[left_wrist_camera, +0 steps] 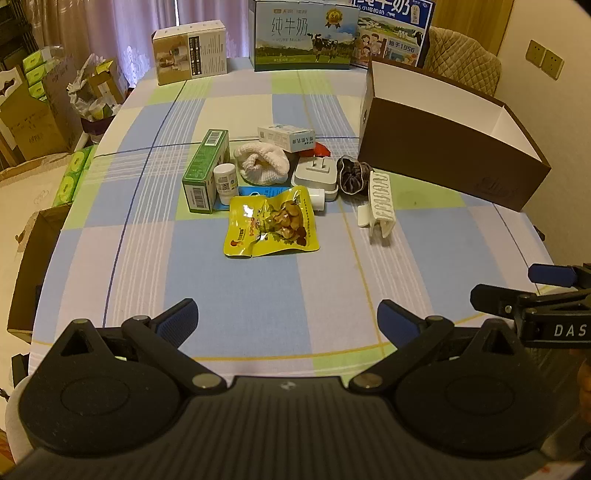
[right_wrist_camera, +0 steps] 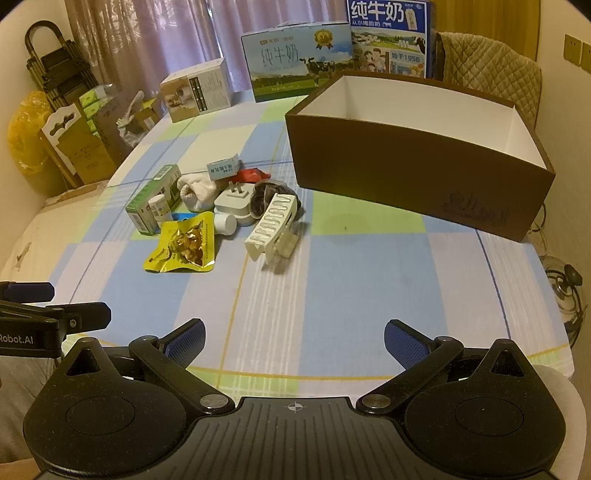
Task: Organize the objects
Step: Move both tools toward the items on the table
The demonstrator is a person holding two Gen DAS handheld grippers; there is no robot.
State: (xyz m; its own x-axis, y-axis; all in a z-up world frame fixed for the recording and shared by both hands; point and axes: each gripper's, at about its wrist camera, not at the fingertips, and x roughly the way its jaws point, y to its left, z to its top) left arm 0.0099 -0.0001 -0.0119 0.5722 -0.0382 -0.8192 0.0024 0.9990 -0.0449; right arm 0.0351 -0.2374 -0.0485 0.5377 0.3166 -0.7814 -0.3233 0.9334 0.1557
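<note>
A pile of small items lies mid-table: a yellow snack pouch (left_wrist_camera: 271, 221) (right_wrist_camera: 183, 243), a green carton (left_wrist_camera: 205, 171) (right_wrist_camera: 151, 197), a small white bottle (left_wrist_camera: 226, 179), a white knitted cloth (left_wrist_camera: 263, 164) (right_wrist_camera: 197, 192), a white plug adapter (left_wrist_camera: 316, 175) (right_wrist_camera: 234, 203), a dark scrunchie (left_wrist_camera: 354, 173), a white hair claw (left_wrist_camera: 380, 201) (right_wrist_camera: 273, 225) and a small blue-white box (left_wrist_camera: 286, 137) (right_wrist_camera: 222, 168). An empty brown box (left_wrist_camera: 450, 155) (right_wrist_camera: 417, 173) stands to the right. My left gripper (left_wrist_camera: 288, 317) and right gripper (right_wrist_camera: 295, 338) hover open near the front edge, both empty.
Milk cartons (left_wrist_camera: 304, 35) (right_wrist_camera: 295, 59) and a beige-white box (left_wrist_camera: 190, 51) stand at the table's far edge. A quilted chair back (right_wrist_camera: 487, 70) rises behind the brown box. Cardboard boxes and green packs (left_wrist_camera: 72, 173) crowd the floor on the left.
</note>
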